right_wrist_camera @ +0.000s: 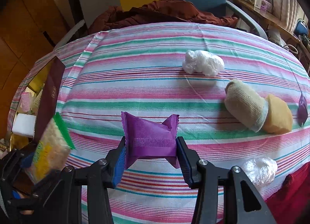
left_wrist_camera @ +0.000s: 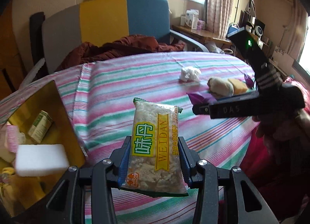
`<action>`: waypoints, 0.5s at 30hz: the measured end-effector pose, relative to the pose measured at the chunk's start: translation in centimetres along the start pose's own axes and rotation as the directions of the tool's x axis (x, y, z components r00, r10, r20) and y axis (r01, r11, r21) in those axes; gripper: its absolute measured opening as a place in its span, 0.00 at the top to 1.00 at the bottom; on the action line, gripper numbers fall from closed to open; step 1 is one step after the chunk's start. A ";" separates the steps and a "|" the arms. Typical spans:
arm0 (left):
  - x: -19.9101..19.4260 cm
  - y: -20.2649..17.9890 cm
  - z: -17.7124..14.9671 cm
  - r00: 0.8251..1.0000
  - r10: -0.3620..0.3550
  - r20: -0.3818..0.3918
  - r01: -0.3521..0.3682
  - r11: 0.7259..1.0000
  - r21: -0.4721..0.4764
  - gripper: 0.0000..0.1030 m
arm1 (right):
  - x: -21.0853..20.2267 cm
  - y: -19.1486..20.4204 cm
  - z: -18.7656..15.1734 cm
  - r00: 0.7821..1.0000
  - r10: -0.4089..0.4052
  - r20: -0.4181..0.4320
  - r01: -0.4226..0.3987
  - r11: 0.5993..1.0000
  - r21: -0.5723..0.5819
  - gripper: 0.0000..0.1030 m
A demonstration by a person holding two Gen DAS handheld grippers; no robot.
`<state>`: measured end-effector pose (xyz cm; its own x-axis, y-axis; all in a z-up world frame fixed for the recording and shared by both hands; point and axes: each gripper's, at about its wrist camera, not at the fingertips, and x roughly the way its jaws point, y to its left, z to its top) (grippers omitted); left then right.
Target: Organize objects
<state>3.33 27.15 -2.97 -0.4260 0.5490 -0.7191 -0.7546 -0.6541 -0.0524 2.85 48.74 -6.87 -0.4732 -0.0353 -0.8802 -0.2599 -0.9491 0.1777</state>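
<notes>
In the left wrist view my left gripper [left_wrist_camera: 154, 153] is shut on a clear snack packet [left_wrist_camera: 155, 123] with a yellow-green label, held upright above the striped cloth [left_wrist_camera: 135, 80]. The same packet [right_wrist_camera: 50, 146] shows blurred at the lower left of the right wrist view. My right gripper [right_wrist_camera: 151, 146] is shut on a purple foil packet [right_wrist_camera: 149, 134], its pads pinching both sides just above the cloth. An open box [left_wrist_camera: 58, 107] with gold inner walls stands at the left. It holds a white foam block [left_wrist_camera: 41, 159] and a small green-and-white carton [left_wrist_camera: 39, 127].
On the striped cloth [right_wrist_camera: 155, 88] lie a crumpled white plastic bag [right_wrist_camera: 203, 64], a rolled beige sock [right_wrist_camera: 246, 105], a yellow sponge [right_wrist_camera: 279, 117], another purple packet [right_wrist_camera: 302, 111] and a clear plastic wad [right_wrist_camera: 260, 171]. A chair with a brown jacket [right_wrist_camera: 164, 12] stands behind.
</notes>
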 end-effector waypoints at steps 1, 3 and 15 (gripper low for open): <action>-0.5 0.2 0.1 1.000 0.004 0.012 -0.004 1.000 -0.003 0.56 | -0.1 0.1 0.0 1.000 0.004 0.004 -0.004 1.000 -0.004 0.53; -1.8 0.7 0.3 0.999 0.015 0.038 -0.015 1.000 -0.013 0.56 | -0.3 0.5 -0.1 1.000 0.011 0.011 -0.011 1.000 -0.015 0.53; -5.3 3.8 0.3 0.994 0.051 0.093 -0.043 0.995 -0.088 0.56 | -0.6 2.3 -0.5 0.999 0.042 0.005 -0.041 0.998 -0.044 0.53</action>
<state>2.54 21.92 0.85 -0.5090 0.5609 -0.6529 -0.6888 -0.7203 -0.0819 2.91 46.41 -6.14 -0.4876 -0.0734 -0.8700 -0.2029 -0.9597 0.1946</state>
